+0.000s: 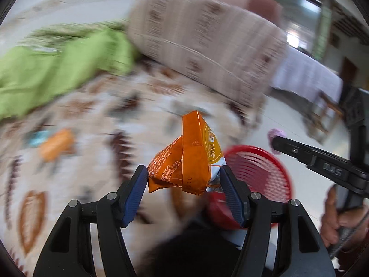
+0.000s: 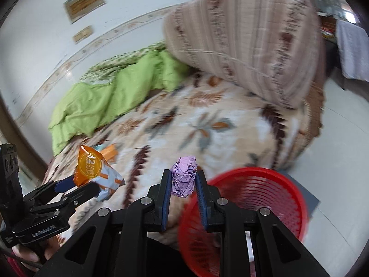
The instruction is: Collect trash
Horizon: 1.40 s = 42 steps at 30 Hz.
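Note:
My left gripper [image 1: 183, 175] is shut on a crumpled orange snack wrapper [image 1: 189, 159], held above the bed's leaf-patterned blanket [image 1: 103, 120]. The same wrapper [image 2: 92, 170] and left gripper [image 2: 78, 185] show at the lower left of the right wrist view. My right gripper [image 2: 183, 176] is shut on a crumpled purple paper ball [image 2: 183, 176]; in the left wrist view that paper ball [image 1: 275, 135] peeks past the right gripper's fingertips [image 1: 280, 142]. A red mesh basket [image 2: 265, 198] stands on the floor just right of and below the right gripper; the basket [image 1: 260, 175] lies behind the left gripper's right finger.
A green quilt [image 2: 110, 97] is bunched at the bed's far side. A rolled beige striped quilt [image 2: 249, 41] lies at the bed's end. Another orange wrapper with a blue scrap [image 1: 55, 143] lies on the blanket. A hand [image 1: 334, 217] holds the right gripper's handle. White tiled floor [image 2: 341, 133] lies right of the bed.

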Available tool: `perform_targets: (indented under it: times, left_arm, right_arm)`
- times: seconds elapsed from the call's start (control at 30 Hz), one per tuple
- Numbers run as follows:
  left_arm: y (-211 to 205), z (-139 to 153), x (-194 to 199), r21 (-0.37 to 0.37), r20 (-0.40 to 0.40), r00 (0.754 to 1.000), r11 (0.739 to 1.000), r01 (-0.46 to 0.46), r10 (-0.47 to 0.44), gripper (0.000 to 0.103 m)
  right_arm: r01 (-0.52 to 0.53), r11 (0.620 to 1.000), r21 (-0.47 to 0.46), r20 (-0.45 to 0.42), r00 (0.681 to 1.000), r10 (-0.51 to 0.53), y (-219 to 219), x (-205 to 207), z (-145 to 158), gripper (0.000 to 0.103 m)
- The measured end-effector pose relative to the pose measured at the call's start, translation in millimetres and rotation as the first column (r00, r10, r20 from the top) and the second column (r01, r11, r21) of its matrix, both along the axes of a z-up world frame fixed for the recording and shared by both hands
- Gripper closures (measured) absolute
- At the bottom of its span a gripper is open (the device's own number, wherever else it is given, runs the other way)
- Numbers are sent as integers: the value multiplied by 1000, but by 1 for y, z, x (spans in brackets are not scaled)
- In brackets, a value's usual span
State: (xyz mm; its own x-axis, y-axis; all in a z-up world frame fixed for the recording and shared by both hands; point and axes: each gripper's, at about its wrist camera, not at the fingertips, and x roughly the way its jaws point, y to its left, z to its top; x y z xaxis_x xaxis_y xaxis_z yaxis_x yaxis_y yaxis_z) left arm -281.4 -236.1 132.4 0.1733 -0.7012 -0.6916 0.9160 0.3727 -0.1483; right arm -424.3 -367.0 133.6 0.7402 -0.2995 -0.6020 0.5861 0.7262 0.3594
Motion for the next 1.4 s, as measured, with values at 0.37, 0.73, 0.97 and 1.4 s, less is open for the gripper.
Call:
perform_targets:
  times: [0.37,0.73,0.97,1.4]
  left_arm:
    - [-60,-27,-44,83,-49,986,983,165,-161,27]
    - [20,19,-32,-58,200,979,998,-35,46,5]
    - [77,13,-30,-56,296,937,982,-180,188,0]
    - [104,-3,-24,-19,359,905,971,-238,229,0]
  right_arm:
    - [148,987,70,-93,986,-141,-41,-51,-27,49]
    - [283,945,-165,-173,935,-311,5,-40,3,16]
    - [388,889,-242,-143,892,-429,56,-39,10,1]
    - [398,859,-321,-172,868,-466,92,-28,9,1]
